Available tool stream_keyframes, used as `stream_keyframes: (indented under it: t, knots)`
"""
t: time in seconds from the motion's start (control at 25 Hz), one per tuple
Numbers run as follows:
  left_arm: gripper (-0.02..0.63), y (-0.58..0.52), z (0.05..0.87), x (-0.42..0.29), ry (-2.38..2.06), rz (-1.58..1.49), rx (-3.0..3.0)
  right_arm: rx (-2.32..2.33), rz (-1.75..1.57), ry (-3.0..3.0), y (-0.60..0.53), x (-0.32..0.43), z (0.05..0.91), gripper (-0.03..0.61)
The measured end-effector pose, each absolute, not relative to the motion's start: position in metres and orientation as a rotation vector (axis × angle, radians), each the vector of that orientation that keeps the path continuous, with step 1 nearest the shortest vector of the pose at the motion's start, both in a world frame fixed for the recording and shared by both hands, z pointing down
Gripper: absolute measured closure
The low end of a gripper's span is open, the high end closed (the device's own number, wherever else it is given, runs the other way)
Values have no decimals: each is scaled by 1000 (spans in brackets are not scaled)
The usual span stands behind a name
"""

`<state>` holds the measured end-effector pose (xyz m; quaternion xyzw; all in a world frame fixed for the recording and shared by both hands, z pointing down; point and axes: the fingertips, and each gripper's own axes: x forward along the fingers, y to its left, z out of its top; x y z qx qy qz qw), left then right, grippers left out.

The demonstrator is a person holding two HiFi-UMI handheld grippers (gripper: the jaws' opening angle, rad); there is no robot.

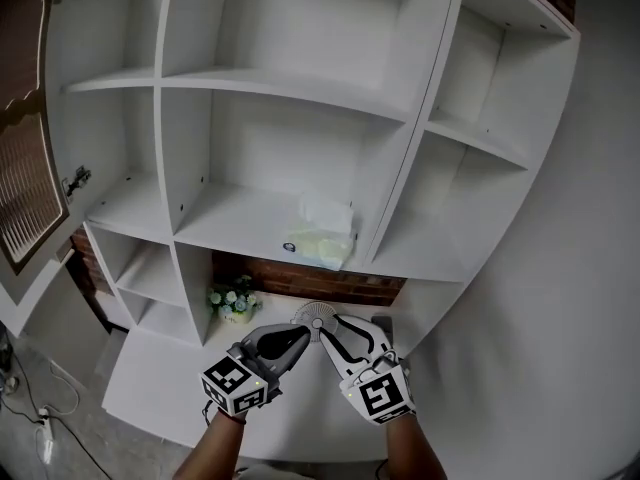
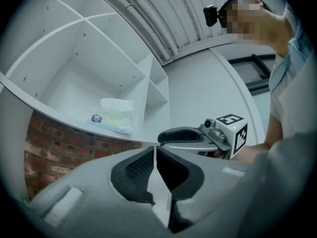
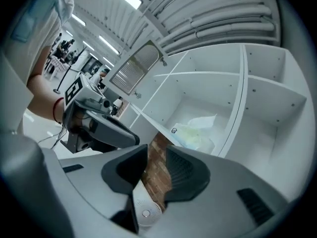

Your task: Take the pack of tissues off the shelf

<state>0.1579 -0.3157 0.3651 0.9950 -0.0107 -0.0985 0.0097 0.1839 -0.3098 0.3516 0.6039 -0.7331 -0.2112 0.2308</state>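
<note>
The pack of tissues [image 1: 322, 236], pale yellow-green with a white sheet sticking up, lies on the middle shelf of the white shelf unit [image 1: 240, 218], near the upright divider. Both grippers hang low in front of the unit, below the pack and apart from it. My left gripper [image 1: 300, 338] has its jaws together with nothing between them. My right gripper [image 1: 336, 334] is open and empty. The left gripper view has the pack [image 2: 115, 117] up and to the left of its jaws [image 2: 155, 155]. The right gripper view has the pack [image 3: 195, 132] just above its jaws [image 3: 157, 157].
A brick wall strip [image 1: 320, 286] runs under the middle shelf. A small pot of flowers [image 1: 233, 303] stands on the lower surface at the left. A white round disc [image 1: 317, 318] sits between the gripper tips. An open cupboard door [image 1: 25, 168] hangs at the far left.
</note>
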Motion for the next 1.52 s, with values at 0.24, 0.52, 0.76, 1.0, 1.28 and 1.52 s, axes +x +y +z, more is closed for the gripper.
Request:
stream_keyframes:
  t: [0.24, 0.52, 0.76, 1.0, 1.28, 1.52]
  knots:
    - [603, -332, 364, 163, -15, -315, 3096, 1574, -665, -1846, -332, 194, 343, 445]
    - [603, -351, 362, 170, -15, -317, 3098, 1528, -690, -1778, -356, 200, 341, 431]
    - [603, -369, 357, 176, -12, -295, 3118, 1478, -767, -1620, -377, 215, 329, 423]
    - [603, -378, 359, 181, -5, -271, 3115, 1445, -822, -1517, -396, 226, 316, 416]
    - [603, -382, 360, 182, 15, -267, 3117, 1418, -848, -1424, -412, 233, 311, 380]
    - [603, -387, 361, 181, 18, -268, 3114, 1397, -827, -1413, -419, 232, 312, 348]
